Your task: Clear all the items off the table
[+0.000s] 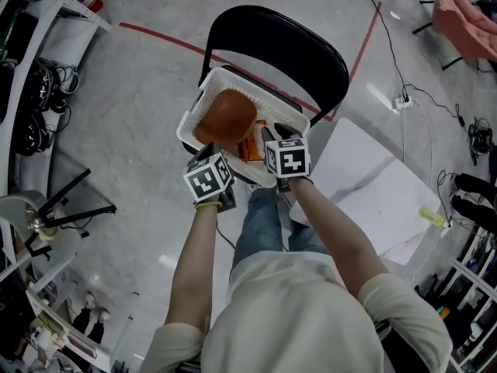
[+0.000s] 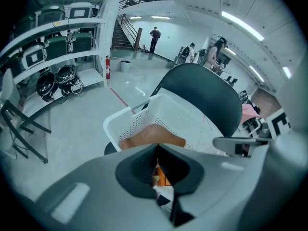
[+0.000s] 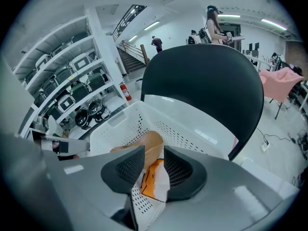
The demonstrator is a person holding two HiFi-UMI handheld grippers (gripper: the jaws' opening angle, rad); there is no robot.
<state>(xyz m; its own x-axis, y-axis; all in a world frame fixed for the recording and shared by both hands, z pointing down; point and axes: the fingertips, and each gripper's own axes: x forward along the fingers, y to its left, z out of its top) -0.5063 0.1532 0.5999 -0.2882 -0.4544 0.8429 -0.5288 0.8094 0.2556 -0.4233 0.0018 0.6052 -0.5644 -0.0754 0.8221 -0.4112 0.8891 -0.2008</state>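
A white perforated basket (image 1: pixel 203 99) (image 2: pixel 139 119) (image 3: pixel 120 124) stands on the seat of a black chair (image 1: pixel 287 45). In it lie a brown bowl-shaped thing (image 1: pixel 227 116) (image 2: pixel 151 136) (image 3: pixel 147 146) and an orange-and-white packet (image 1: pixel 250 144) (image 3: pixel 154 184). Both grippers hover over the basket's near rim. My left gripper (image 1: pixel 205 155) (image 2: pixel 159 170) is shut with nothing in it; only a sliver of orange shows past its jaws. My right gripper (image 1: pixel 272 137) (image 3: pixel 154 170) has a narrow gap between its pads, through which the packet and the basket wall show below.
A white table (image 1: pixel 365 177) stands to the right of the chair, with a small yellow-green thing (image 1: pixel 431 217) near its far-right edge. Shelving with gear lines the left side (image 2: pixel 57 47). Cables and a power strip (image 1: pixel 402 101) lie on the floor behind the table.
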